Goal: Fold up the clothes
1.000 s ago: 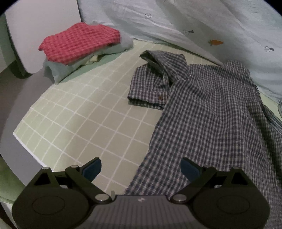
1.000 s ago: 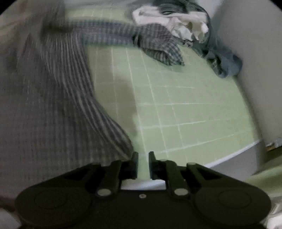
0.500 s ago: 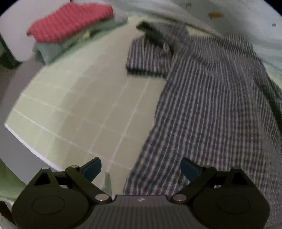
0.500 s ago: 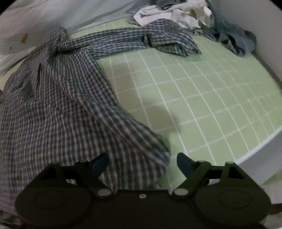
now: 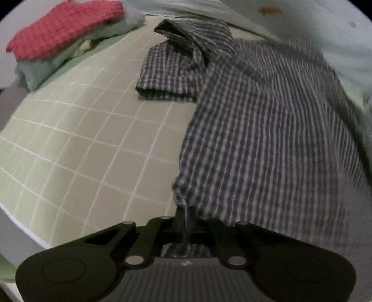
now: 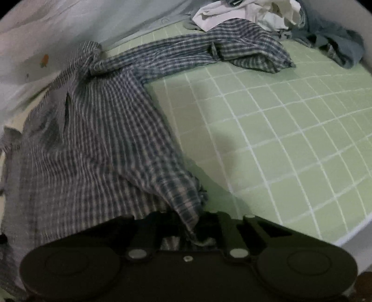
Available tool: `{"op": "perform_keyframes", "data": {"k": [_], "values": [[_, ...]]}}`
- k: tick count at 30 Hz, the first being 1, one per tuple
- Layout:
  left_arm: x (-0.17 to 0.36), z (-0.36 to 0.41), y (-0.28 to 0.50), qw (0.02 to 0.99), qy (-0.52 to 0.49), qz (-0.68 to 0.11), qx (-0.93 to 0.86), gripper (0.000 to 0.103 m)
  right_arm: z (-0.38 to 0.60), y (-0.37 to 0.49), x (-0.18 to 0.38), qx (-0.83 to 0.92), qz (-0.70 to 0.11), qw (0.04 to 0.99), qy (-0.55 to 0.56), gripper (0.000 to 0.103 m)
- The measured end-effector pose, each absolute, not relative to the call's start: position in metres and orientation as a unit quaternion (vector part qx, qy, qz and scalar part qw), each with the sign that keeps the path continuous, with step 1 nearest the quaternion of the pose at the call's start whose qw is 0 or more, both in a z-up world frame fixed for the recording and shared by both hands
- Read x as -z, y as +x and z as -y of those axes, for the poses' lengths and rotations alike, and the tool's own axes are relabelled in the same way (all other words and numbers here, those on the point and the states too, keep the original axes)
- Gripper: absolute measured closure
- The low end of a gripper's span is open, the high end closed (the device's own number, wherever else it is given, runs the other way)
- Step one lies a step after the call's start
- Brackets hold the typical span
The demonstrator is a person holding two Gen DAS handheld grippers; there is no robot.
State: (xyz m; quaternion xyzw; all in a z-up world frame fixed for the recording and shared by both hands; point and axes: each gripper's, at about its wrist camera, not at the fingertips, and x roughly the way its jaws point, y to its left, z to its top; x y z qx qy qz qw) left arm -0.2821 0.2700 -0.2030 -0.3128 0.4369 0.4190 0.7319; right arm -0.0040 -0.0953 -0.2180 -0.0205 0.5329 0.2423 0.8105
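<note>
Both pairs of fingers have just been closing, and each now pinches a bottom corner of the shirt (image 5: 267,139); the left gripper (image 5: 186,223) has its fingers drawn tight together on the hem corner at the shirt's left edge, cloth bunched between them; the right gripper (image 6: 195,223) has its fingers nearly together on the opposite corner, a thick wad of cloth filling the gap.

The step in hand looks like taking hold of the hem to lift or fold the body up toward the collar; to do it well, both corners should rise together and level, the hem kept taut between the two grips so the body does not sag or twist; the right bite looks bulkier, so a gentle pull first would show whether it holds one layer or several; the blur in both views suggests quick motion, and a slower lift would keep the sleeves from dragging askew.

The shirt is a dark blue and white check, lying on a pale green gridded bed sheet (image 5: 81,139); ahead of the left fingers its body runs away wrinkled, one sleeve (image 5: 169,72) folded back on itself to the left; ahead of the right fingers the other sleeve (image 6: 209,53) stretches far out, its cuff touching a heap of unfolded clothes (image 6: 267,16); far left of the left fingers sits a folded stack (image 5: 65,37), red check on top.
</note>
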Motion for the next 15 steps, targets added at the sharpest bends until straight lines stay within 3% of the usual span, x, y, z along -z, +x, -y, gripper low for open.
{"op": "perform_keyframes", "data": {"k": [5, 6, 7, 8, 9, 10, 11, 12, 15], "values": [[0.159, -0.298, -0.258, 0.773, -0.267, -0.374, -0.437, 0.100, 0.069, 0.040, 0.196, -0.277, -0.501, 0.818, 0.053, 0.094], [0.151, -0.306, -0.253, 0.774, -0.264, -0.360, -0.448, 0.099, 0.062, 0.047, 0.190, -0.279, -0.486, 0.825, 0.071, 0.092], [0.144, -0.313, -0.247, 0.775, -0.261, -0.346, -0.460, 0.097, 0.056, 0.054, 0.184, -0.278, -0.471, 0.832, 0.089, 0.080], [0.139, -0.319, -0.243, 0.773, -0.264, -0.335, -0.470, 0.092, 0.051, 0.059, 0.181, -0.269, -0.461, 0.839, 0.107, 0.068], [0.136, -0.324, -0.240, 0.767, -0.272, -0.331, -0.477, 0.076, 0.048, 0.061, 0.180, -0.261, -0.456, 0.844, 0.107, 0.043], [0.136, -0.326, -0.239, 0.762, -0.276, -0.333, -0.481, 0.066, 0.046, 0.062, 0.179, -0.253, -0.452, 0.849, 0.104, 0.034], [0.138, -0.324, -0.239, 0.761, -0.273, -0.338, -0.482, 0.047, 0.045, 0.059, 0.179, -0.247, -0.449, 0.854, 0.085, 0.035], [0.140, -0.320, -0.241, 0.761, -0.268, -0.343, -0.482, 0.035, 0.044, 0.055, 0.180, -0.242, -0.447, 0.859, 0.067, 0.034], [0.154, -0.309, -0.253, 0.754, -0.268, -0.369, -0.472, 0.034, 0.053, 0.038, 0.188, -0.232, -0.457, 0.858, 0.041, 0.034]]}}
